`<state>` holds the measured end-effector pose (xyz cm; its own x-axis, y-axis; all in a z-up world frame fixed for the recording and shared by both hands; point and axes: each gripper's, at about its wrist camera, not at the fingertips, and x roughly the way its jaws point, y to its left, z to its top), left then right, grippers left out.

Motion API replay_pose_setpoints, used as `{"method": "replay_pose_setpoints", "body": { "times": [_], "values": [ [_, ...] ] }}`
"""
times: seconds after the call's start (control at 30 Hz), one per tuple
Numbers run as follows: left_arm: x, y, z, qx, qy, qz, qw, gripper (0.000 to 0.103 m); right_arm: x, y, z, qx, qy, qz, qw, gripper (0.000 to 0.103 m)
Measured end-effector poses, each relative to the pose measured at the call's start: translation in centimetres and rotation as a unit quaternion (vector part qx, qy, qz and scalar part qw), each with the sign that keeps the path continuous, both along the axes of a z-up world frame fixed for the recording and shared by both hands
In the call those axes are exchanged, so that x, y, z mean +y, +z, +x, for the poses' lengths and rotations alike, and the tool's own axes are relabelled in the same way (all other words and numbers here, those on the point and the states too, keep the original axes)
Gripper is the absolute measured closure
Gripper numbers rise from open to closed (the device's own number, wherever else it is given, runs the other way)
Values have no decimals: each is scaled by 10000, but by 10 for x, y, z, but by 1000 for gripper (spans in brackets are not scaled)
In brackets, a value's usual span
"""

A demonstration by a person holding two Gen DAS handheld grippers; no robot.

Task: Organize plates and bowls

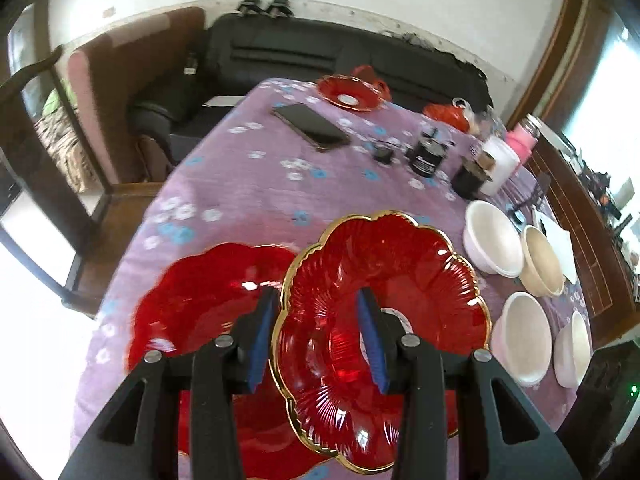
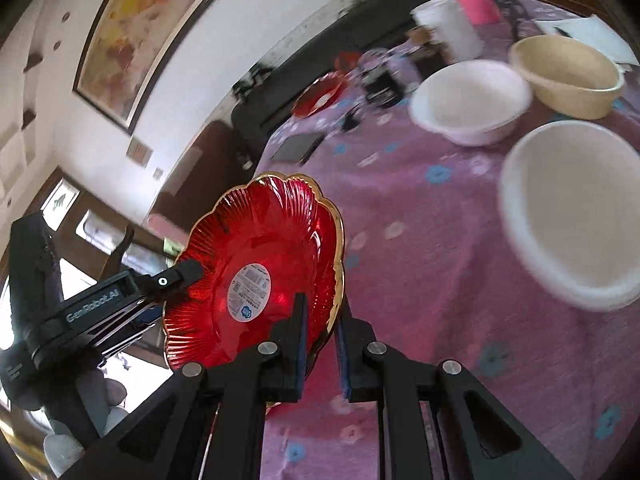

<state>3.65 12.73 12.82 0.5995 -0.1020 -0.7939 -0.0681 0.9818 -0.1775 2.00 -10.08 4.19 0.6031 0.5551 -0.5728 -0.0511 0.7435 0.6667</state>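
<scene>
The red plate (image 1: 384, 276), a scalloped glass piece with a gold rim, is held tilted on edge above the table (image 1: 240, 192), clear of the purple flowered cloth.

Left gripper (image 1: 320, 332): the blue-padded fingers (image 1: 262, 336) straddle the plate rim, one pad outside the rim and one over the plate face. The jaws stand apart with a gap visible between pads and glass; whether they bear on the plate cannot be told. In the right wrist view the left gripper (image 2: 184, 272) touches the plate at its left rim.

Right gripper (image 2: 320, 320): the jaws are closed onto the lower rim of the red plate (image 2: 260, 264), one finger on each face. The plate's underside, with a white label (image 2: 249, 293), faces the camera.

Second red plate (image 1: 200, 304): lies flat on the table near its near-left edge, directly beside and partly behind the held plate.

Third red plate (image 1: 348, 94): lies at the far edge of the table.

Bowls: four stand along the right edge of the table. White bowl (image 1: 494, 242) and beige bowl (image 1: 544, 260) sit just beside each other; two more white bowls (image 1: 524, 336) lie nearer, toward the near-right corner.

Other items: a phone (image 1: 310, 126) lies toward the far edge; dark jars (image 1: 428, 156) and a pink bottle (image 1: 522, 140) stand near the far-right corner.
</scene>
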Motion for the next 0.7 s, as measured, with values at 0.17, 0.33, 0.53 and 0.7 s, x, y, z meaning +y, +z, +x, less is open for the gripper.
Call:
{"method": "replay_pose_setpoints", "body": {
  "times": [0.17, 0.33, 0.53, 0.7],
  "values": [
    [38, -14, -15, 61, 315, -95, 9994, 64, 35, -9, 5, 111, 352, -175, 9992, 89],
    [64, -39, -16, 269, 544, -241, 9979, 64, 64, -18, 12, 157, 583, -470, 9971, 89],
    [81, -60, -15, 442, 719, -418, 9956, 64, 84, -21, 18, 94, 738, -948, 9927, 89],
    [89, -74, -13, 652, 910, -332, 9932, 57, 104, -27, 26, 149, 992, -1396, 9851, 89]
  ]
}}
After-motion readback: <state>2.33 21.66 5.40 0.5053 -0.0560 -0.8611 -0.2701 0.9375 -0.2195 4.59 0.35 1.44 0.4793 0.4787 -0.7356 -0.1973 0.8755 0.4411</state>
